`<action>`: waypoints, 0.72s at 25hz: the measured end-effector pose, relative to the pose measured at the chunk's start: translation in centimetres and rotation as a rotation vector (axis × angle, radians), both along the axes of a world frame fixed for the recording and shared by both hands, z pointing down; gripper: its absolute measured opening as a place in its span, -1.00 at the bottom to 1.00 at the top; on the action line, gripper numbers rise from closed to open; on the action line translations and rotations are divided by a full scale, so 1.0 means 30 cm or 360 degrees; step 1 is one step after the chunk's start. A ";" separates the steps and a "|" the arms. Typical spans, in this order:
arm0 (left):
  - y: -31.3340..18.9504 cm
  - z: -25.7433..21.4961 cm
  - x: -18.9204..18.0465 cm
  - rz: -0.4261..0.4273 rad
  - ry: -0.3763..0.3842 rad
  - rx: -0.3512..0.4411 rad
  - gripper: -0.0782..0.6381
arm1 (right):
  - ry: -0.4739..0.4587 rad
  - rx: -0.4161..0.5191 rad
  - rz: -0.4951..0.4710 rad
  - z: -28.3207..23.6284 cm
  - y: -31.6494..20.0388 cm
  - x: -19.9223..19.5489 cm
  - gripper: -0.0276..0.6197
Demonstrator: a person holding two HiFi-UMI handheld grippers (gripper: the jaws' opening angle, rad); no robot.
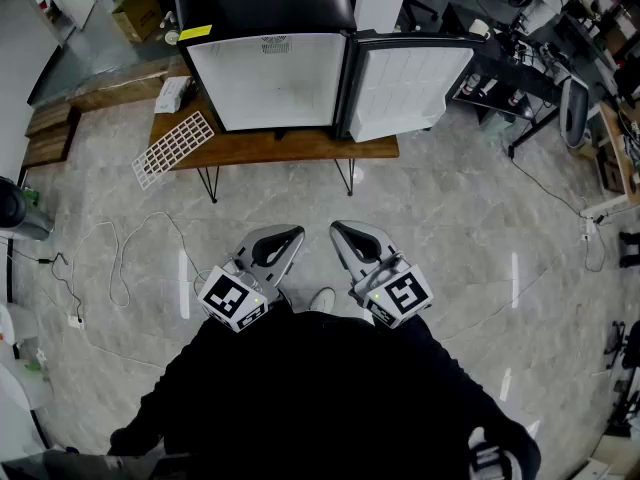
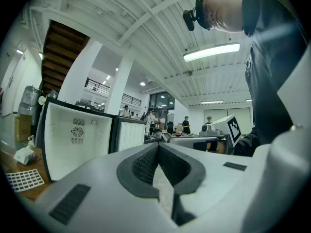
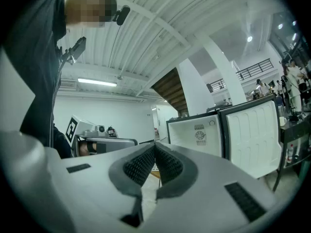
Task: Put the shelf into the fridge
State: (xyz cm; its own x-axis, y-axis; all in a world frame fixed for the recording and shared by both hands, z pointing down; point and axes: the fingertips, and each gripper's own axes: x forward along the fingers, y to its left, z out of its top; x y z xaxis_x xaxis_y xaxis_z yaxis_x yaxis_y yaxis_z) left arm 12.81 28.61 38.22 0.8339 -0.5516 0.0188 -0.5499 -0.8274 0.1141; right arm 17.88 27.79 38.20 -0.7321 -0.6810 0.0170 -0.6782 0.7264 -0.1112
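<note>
Both grippers held close in front of the person, well short of the worktop.
- Left gripper (image 1: 288,239): jaws pressed together, nothing between them.
- Right gripper (image 1: 342,232): the same, closed and empty.

The task's thing, a flat white wire-grid shelf (image 1: 173,148), lies at the left end of the brown wooden worktop (image 1: 290,148). It hangs out over the front-left corner and is not yet touched. Its long axis runs on a slant, from that corner in toward the small black fridge with a white interior (image 1: 270,78). The fridge stands mid-worktop, its door (image 1: 405,88) swung open to the right.

From the grippers, the shelf lies ahead and to the left, so the left gripper is judged nearer.

Writing: a yellow label on the fridge's top left corner is too small to read. No brand can be made out. The gripper cubes carry only square markers.
</note>
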 end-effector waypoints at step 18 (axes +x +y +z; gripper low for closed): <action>0.041 -0.017 -0.145 -0.0171 0.0070 -0.0027 -0.76 | -0.0091 -0.0025 -0.0238 0.010 0.022 -0.154 -0.90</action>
State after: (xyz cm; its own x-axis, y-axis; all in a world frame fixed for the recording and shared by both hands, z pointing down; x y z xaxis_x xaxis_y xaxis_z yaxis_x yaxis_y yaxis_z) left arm 8.47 29.85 37.71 0.7703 -0.6376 -0.0065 -0.6293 -0.7618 0.1533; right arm 13.25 28.46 38.51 -0.8253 -0.5644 -0.0178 -0.5550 0.8166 -0.1584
